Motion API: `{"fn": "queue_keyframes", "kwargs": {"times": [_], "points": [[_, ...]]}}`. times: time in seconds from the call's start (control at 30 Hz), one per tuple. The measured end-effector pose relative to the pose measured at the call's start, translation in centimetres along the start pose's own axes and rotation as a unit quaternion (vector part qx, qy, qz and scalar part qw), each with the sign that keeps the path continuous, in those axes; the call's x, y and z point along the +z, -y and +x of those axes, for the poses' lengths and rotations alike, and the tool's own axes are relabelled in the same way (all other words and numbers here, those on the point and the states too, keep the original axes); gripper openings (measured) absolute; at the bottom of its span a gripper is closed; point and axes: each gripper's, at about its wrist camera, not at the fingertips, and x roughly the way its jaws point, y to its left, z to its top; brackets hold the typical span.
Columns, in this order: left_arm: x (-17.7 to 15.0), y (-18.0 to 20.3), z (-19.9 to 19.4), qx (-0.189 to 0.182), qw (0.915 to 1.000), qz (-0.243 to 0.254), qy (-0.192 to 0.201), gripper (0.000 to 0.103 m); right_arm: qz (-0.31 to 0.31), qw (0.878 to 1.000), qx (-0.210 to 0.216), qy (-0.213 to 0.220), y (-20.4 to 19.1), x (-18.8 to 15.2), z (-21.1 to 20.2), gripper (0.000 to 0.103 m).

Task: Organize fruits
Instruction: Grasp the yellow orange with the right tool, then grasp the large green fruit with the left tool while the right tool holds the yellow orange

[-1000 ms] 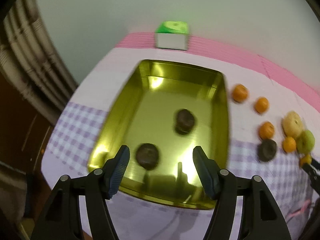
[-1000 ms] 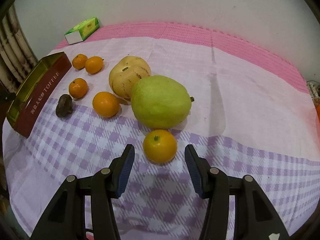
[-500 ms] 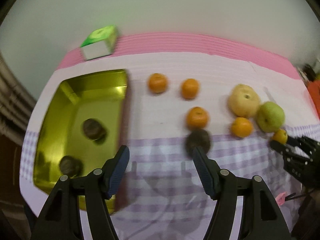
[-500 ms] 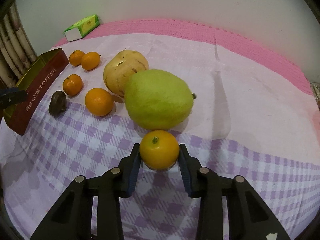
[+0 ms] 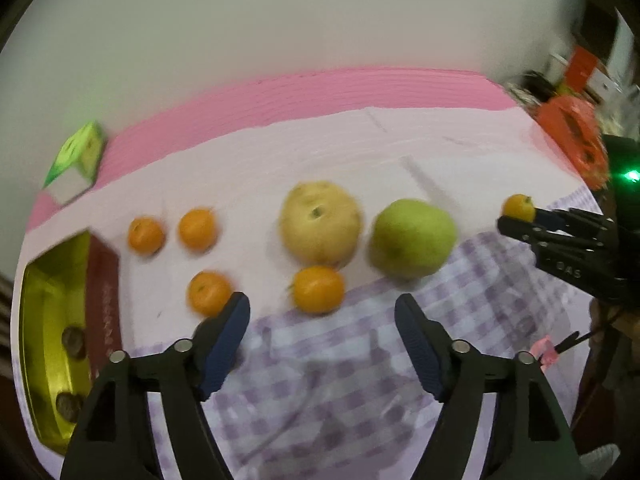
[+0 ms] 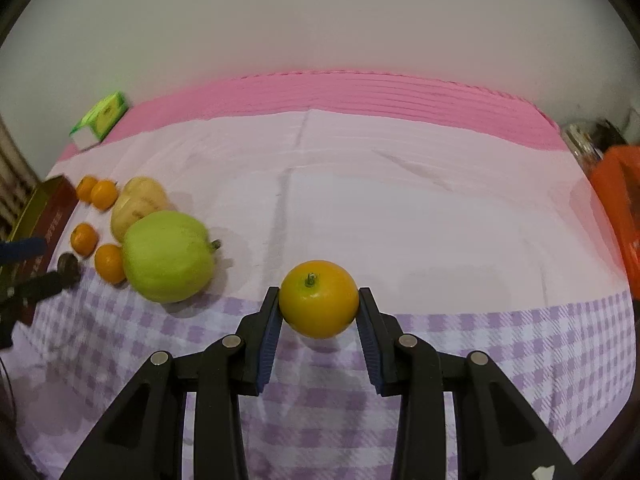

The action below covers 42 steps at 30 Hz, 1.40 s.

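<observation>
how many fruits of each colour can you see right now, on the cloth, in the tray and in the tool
orange: 5, four on the cloth, one held in the right tool
green: 1
pale yellow: 1
dark brown: 3, two in the gold tray, one on the cloth
total: 10

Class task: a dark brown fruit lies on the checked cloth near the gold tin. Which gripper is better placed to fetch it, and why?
Left. The left gripper is empty, jaws opening, near the dark brown fruit. The right gripper already clamps an orange.
</observation>
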Motion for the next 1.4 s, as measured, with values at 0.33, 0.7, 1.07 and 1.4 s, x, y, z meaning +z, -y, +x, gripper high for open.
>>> {"fn": "queue_keyframes", "kwargs": {"times": [0.33,0.7,1.07,1.4], "points": [[3.1,4.7,2.0,-0.035,0.9968,0.071,-0.01,0.08,0.046,0.999,0.002,0.007,3.3,0.3,0.1,0.034],[4.2,7.0,4.9,-0.037,0.9944,0.091,-0.041,0.081,0.093,0.995,0.012,0.017,5.9,0.7,-0.5,0.034],[4.8,7.7,7.1,-0.019,0.9947,0.084,-0.057,0.08,0.093,0.995,0.015,0.015,6.0,0.7,-0.4,0.034],[4.0,8.7,5.6,-0.038,0.9913,0.116,-0.049,0.08,0.101,0.995,0.016,0.012,6.4,0.7,0.0,0.034]]}}
